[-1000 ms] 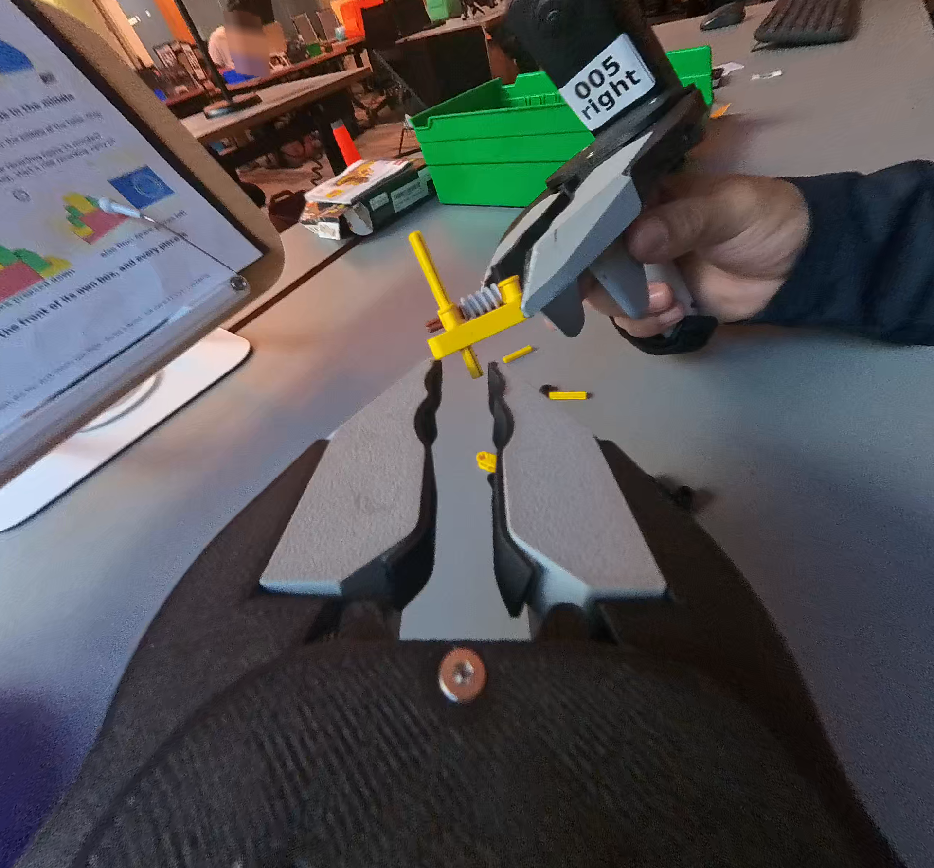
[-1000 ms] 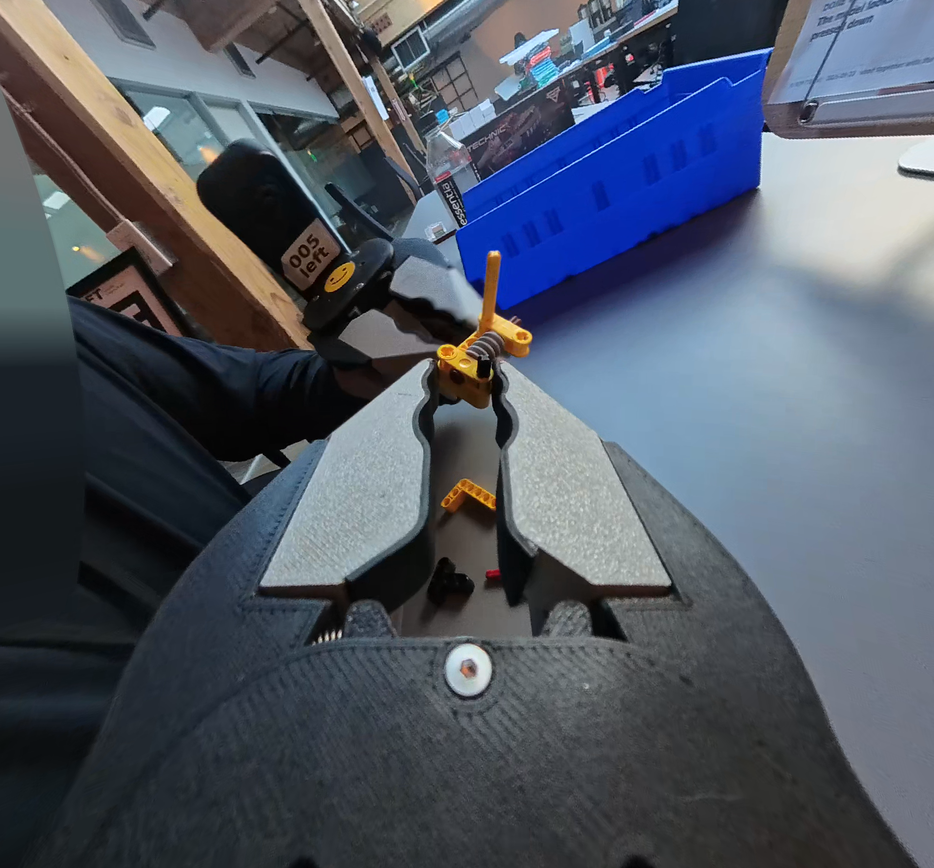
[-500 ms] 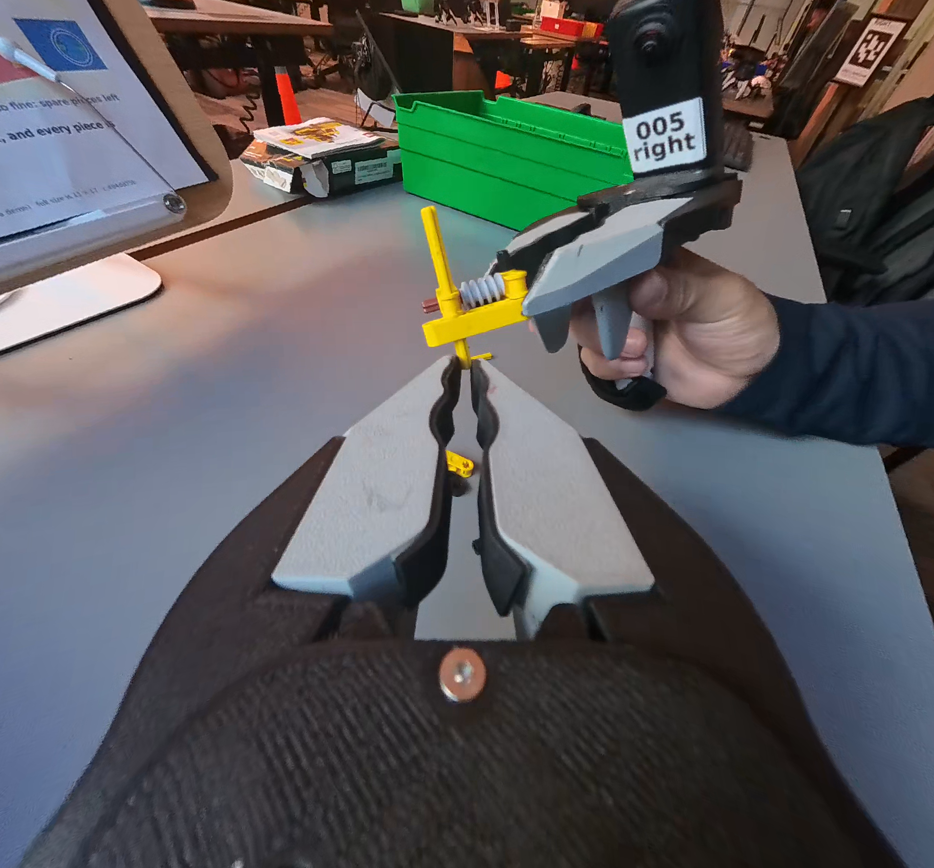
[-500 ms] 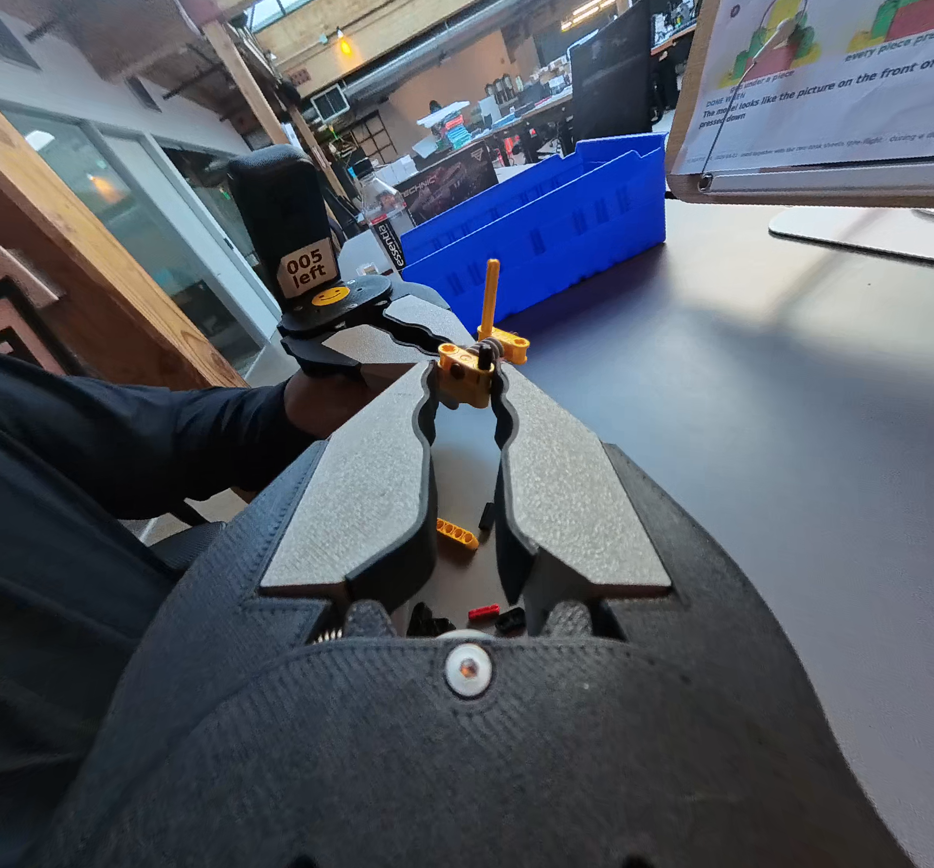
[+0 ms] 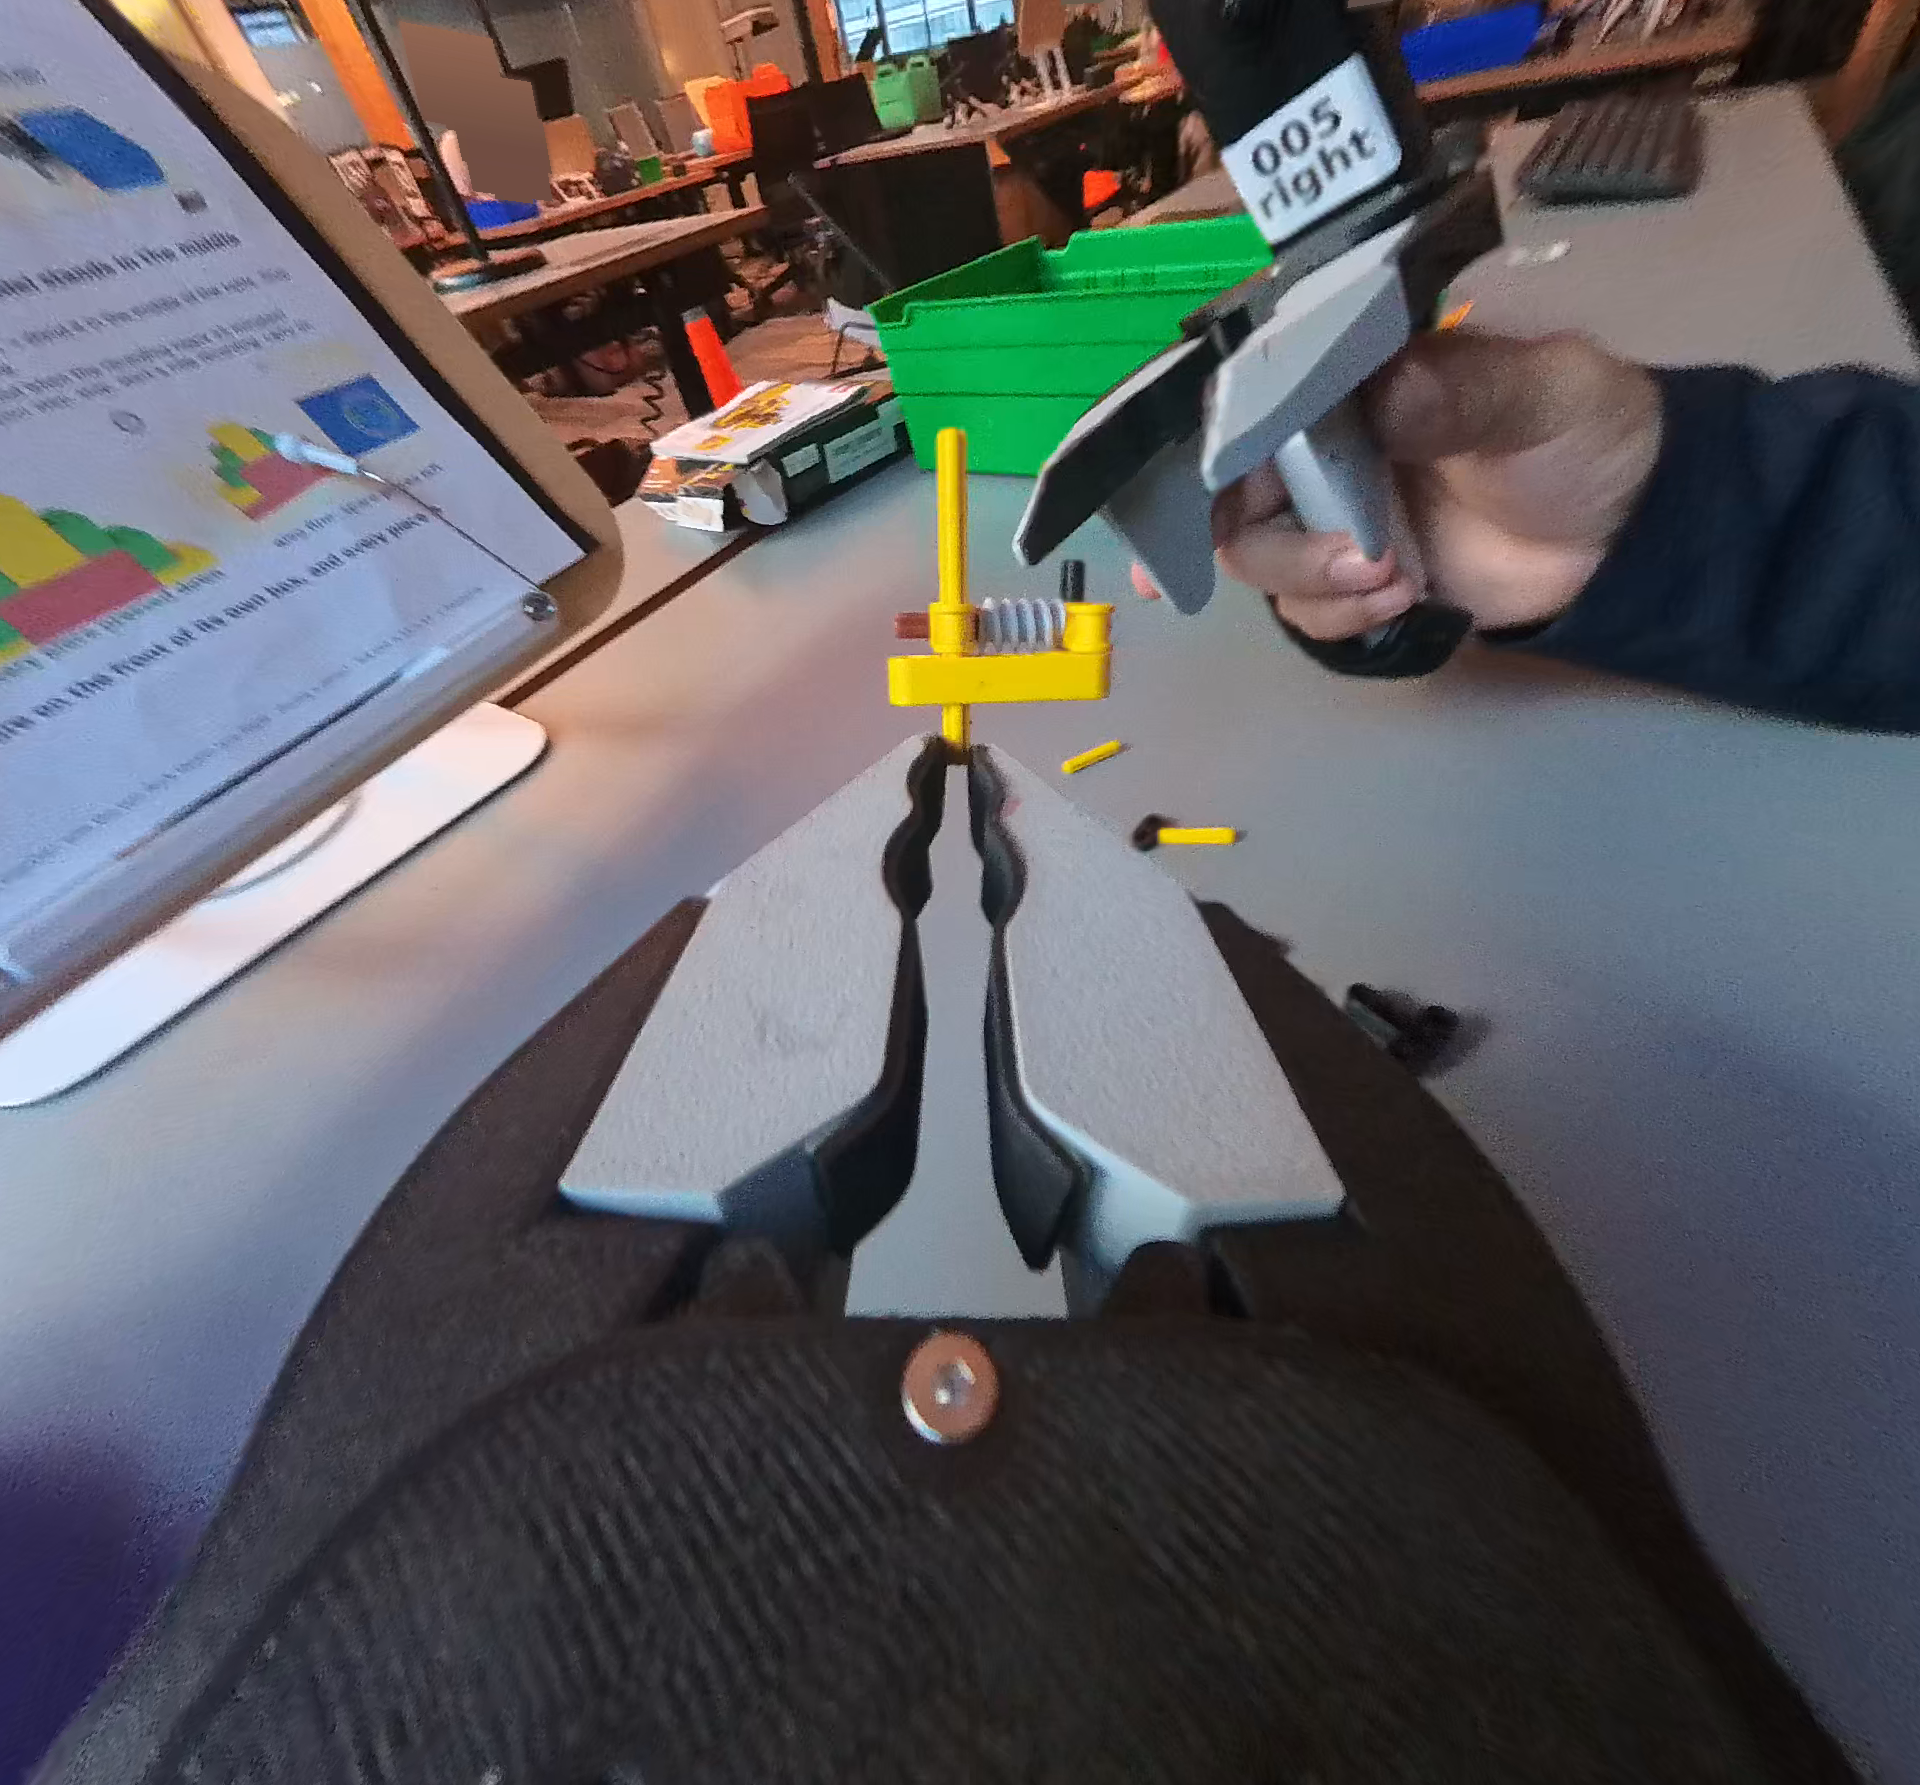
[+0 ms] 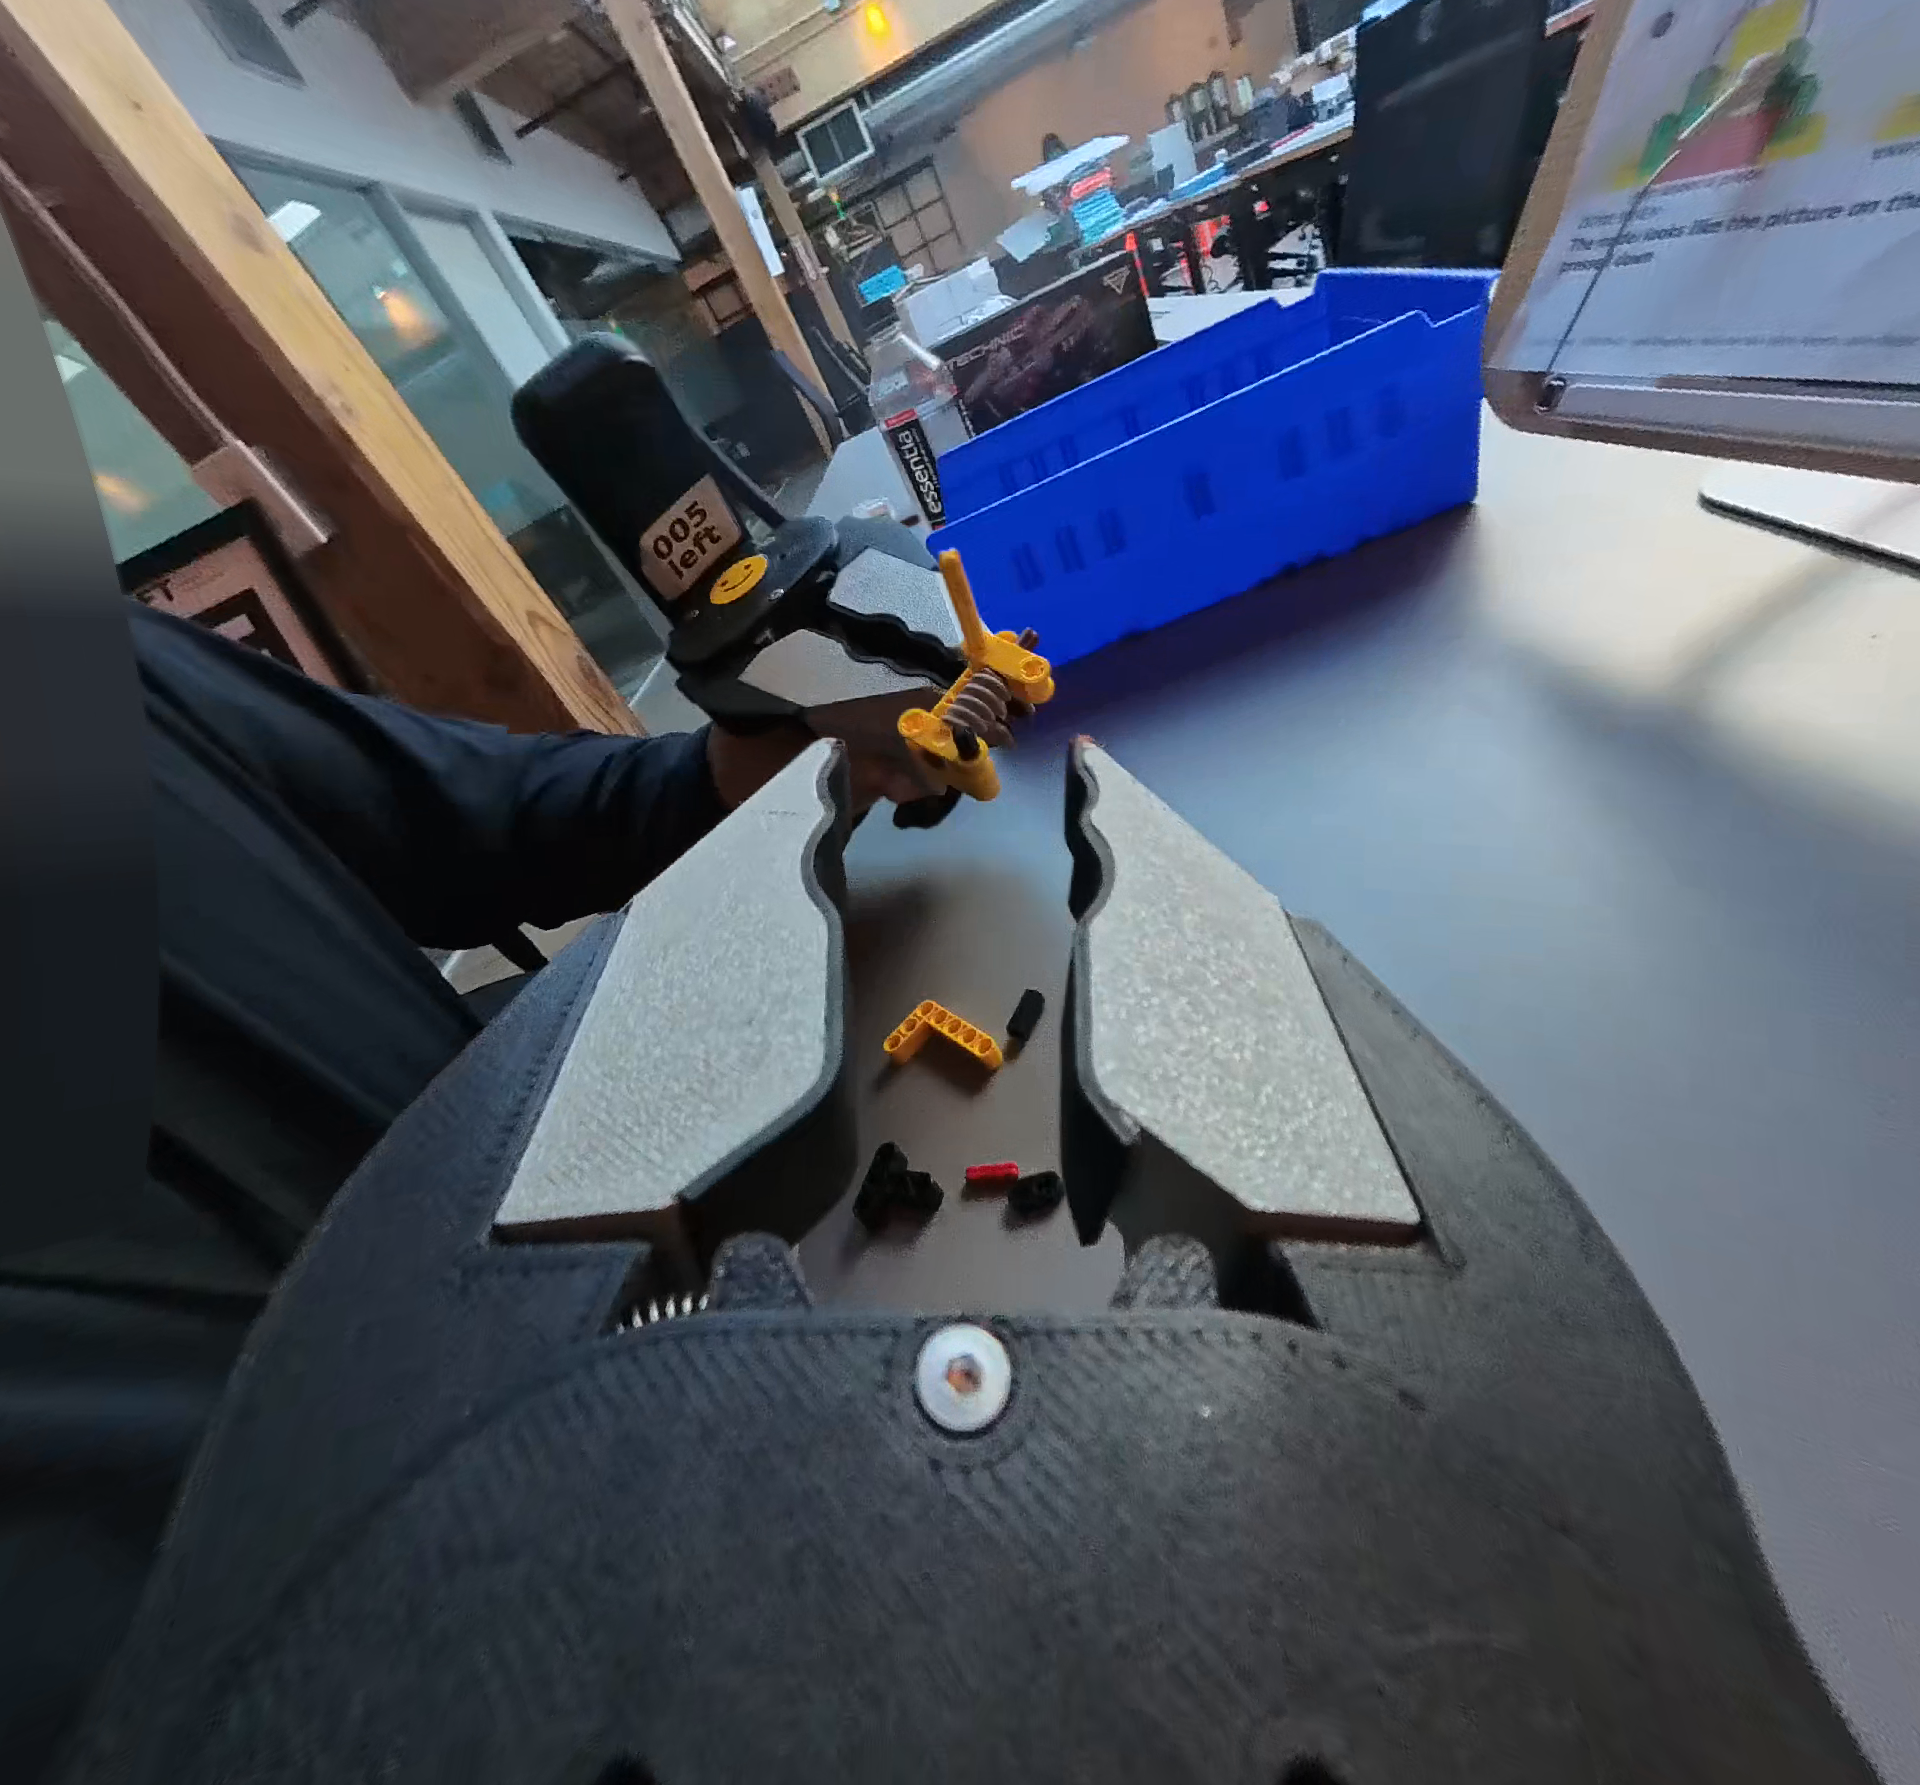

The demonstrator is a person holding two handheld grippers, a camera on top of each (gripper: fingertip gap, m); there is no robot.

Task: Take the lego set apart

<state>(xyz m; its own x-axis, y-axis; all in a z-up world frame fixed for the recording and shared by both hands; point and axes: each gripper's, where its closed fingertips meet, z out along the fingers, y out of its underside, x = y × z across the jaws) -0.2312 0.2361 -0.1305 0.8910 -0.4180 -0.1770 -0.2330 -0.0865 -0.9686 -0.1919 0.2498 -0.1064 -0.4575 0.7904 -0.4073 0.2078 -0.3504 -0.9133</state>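
- Left gripper (image 5: 954, 756) pinched the yellow assembly (image 5: 995, 639) by its axle; worm gear (image 5: 1023, 627) remained mounted.
- Right gripper (image 6: 956, 779) stood open, empty; loose pieces (image 6: 943, 1034) lay near on the table (image 6: 1558, 852).

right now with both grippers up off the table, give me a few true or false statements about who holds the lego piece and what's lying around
1. The left gripper is shut on the yellow axle of the lego assembly. True.
2. The right gripper is clamped on the assembly. False: its jaws stand open and apart from it.
3. A yellow L-shaped beam lies on the table. True.
4. The assembly rests on the table. False: it is held in the air.
5. The green bin sits beside the blue bin. False: no view shows both bins together.
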